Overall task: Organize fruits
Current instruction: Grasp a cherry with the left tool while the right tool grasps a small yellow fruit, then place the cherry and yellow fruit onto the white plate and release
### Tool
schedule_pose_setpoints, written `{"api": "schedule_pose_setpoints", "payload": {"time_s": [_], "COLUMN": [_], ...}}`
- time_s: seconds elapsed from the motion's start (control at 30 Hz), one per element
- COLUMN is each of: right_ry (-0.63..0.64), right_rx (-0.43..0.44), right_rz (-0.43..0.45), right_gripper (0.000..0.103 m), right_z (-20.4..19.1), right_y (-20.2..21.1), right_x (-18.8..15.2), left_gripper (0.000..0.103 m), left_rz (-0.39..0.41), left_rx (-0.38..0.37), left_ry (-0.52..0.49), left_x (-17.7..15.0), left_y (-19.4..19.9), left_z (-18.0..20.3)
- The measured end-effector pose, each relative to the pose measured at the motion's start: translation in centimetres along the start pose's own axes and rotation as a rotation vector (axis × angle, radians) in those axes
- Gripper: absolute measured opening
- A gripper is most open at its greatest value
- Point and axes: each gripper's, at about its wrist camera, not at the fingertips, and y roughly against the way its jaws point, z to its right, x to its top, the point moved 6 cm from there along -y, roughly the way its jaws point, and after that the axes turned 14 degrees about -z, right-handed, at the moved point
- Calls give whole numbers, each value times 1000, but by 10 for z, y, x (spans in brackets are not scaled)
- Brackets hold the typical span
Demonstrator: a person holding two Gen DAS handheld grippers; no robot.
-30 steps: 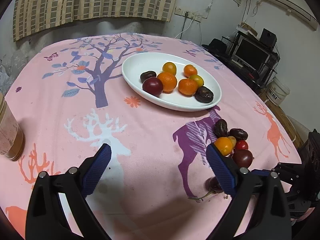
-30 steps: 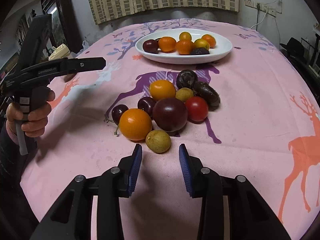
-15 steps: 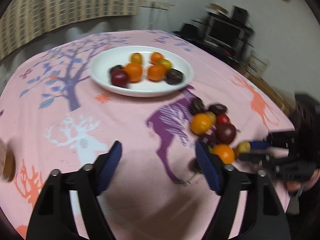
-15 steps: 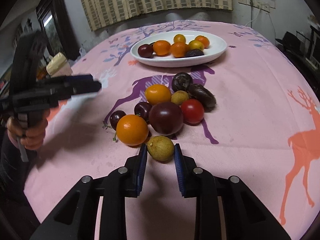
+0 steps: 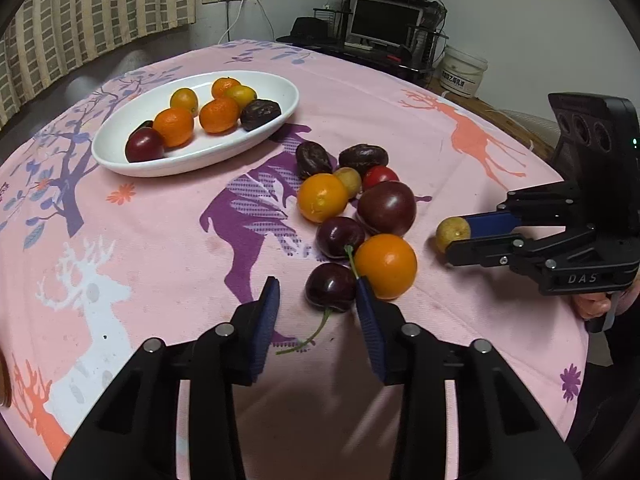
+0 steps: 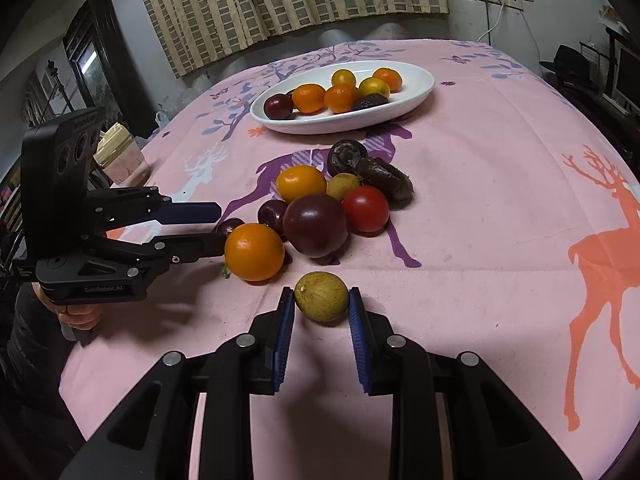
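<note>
Longan (image 6: 321,297) between right gripper (image 6: 321,312) pads.

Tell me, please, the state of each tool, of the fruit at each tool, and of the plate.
Left tool: open; its jaws have just been closing around the dark cherry, no grip yet.
Dark cherry: lying on the tablecloth between the left tool's pads, stem attached.
Right tool: shut on the yellowish fruit.
Yellowish fruit: gripped between both pads.
White plate: on the tablecloth, holding several fruits.
</note>
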Motion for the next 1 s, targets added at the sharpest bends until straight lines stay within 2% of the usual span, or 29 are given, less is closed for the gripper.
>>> {"api": "schedule_pose_setpoints", "payload": {"time_s": [0.13,0.3,0.4,0.5,0.6,0.7,0.8,1.0], "right_ry": [-4,-9,-8,-8,2,34,58,26], "right_rx": [11,21,22,14,18,11,11,-5], "right_rz": [0,20,28,43,75,119,173,179], "right_gripper": [28,28,28,28,28,28,28,28], "right_z": [1,2,4,7,10,9,7,24], "right_y": [-1,3,6,14,27,39,43,5], "right_x": [0,-1,-1,2,15,46,92,193], "left_gripper": [37,26,26,26,26,26,25,25], "left_rz": [-17,-33,-27,-12,49,105,143,150], "left_rx": [-31,-17,-26,-22,-48,-57,-3,85], "left_ry": [-4,-16,-6,12,47,101,156,299], "left_x": [1,0,0,1,9,29,59,137], "left_y": [-7,-15,-14,-6,18,39,48,27], "left_z": [3,9,10,7,-2,-22,-48,-116]}}
